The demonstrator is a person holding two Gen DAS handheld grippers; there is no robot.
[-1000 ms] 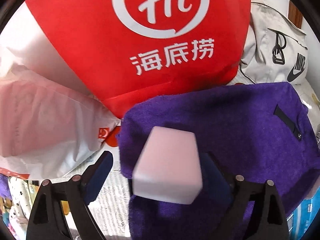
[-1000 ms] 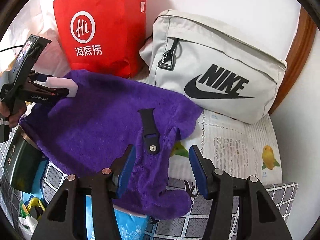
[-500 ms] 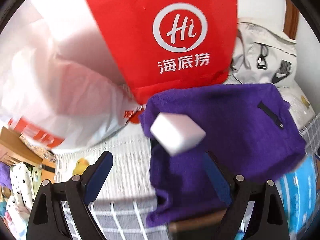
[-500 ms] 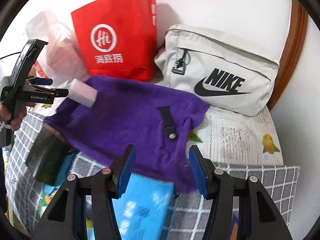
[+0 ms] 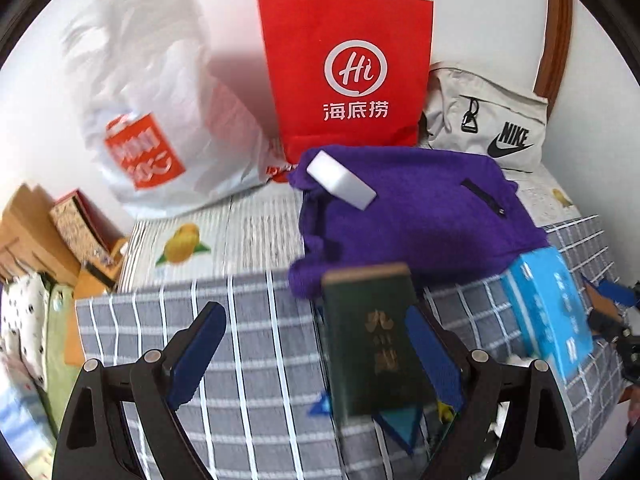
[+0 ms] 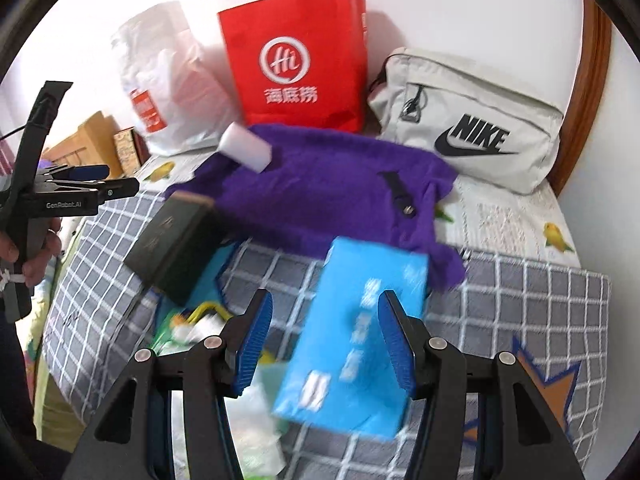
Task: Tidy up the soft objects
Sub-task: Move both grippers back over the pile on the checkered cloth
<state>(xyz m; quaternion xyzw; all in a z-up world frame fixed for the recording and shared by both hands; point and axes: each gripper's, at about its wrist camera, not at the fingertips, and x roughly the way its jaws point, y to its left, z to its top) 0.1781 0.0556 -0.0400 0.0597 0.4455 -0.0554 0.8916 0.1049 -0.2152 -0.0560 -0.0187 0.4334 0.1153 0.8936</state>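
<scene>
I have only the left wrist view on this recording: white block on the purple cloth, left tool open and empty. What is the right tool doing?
Observer: The right tool is open with nothing clamped. The blue pack lies on the bed beyond its fingers.
Operator: Is there anything on the bedding to the right of that pack?
Observer: Yes, an orange star print on the checked blanket, near the right finger.
Operator: How is the left tool being held?
Observer: A bare hand is wrapped round the handle, and the left tool points across toward the purple cloth.
</scene>
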